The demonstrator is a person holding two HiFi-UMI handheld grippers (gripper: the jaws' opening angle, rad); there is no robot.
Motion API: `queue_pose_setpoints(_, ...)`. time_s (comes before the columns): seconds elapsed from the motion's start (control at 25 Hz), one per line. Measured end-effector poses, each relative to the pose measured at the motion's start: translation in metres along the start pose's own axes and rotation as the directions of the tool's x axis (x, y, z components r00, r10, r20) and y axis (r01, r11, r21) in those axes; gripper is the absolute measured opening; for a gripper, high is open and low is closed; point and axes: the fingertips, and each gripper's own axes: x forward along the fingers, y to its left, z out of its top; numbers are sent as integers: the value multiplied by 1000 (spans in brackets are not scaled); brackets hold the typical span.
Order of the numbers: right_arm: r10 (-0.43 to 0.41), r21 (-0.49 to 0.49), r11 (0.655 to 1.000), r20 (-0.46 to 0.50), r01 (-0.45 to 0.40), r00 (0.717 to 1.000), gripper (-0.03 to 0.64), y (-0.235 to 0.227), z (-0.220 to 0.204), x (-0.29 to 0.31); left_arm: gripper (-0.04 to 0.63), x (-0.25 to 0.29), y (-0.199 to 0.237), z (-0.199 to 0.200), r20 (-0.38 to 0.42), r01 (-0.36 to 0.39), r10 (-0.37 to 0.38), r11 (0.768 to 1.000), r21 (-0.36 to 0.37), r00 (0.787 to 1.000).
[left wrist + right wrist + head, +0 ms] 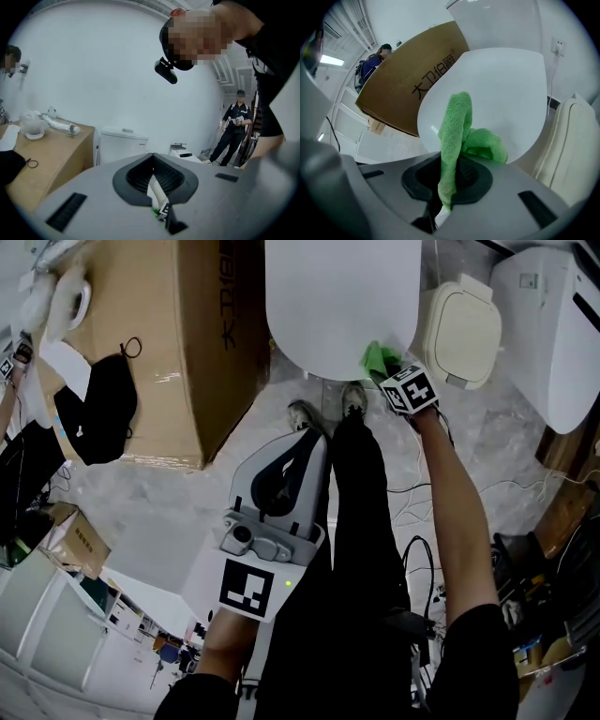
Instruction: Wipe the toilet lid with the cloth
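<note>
The white toilet lid (337, 296) lies closed at the top middle of the head view. My right gripper (386, 367) is shut on the green cloth (380, 357) at the lid's near right edge. In the right gripper view the cloth (457, 136) stands up from the jaws and folds over onto the lid (506, 93). My left gripper (305, 432) hangs back from the toilet, held over my legs; its jaws meet with nothing between them. The left gripper (153, 161) points at a white wall.
A large cardboard box (159, 334) stands left of the toilet with a black cloth (98, 409) on it. A cream seat cover (461, 329) and another white toilet (553, 334) stand to the right. Cables (412, 512) lie on the floor. A person (232, 133) stands at the back.
</note>
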Motion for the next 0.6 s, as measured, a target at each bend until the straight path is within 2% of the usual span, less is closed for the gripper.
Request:
queue_pose_setpoints(0.16, -37, -40, 999, -3, 37, 999, 51, -19, -2, -11, 6, 13, -11, 3, -3, 12, -12, 1000, 6, 1000)
queue_pose_setpoints(0.28, -67, -29, 997, 15, 68, 998, 51, -39, 0, -22, 6, 21, -18, 4, -10, 13, -13, 1000, 13, 1000)
queue_pose_setpoints(0.48, -181, -50, 982, 15, 182, 983, 51, -71, 0, -41, 6, 32, -25, 11, 0, -1, 1, 1000, 12, 1000)
queue_pose_setpoints(0.6, -217, -72, 973, 48, 220, 975, 51, -68, 8, -55, 6, 27, -20, 15, -1, -13, 13, 1000, 2, 1000)
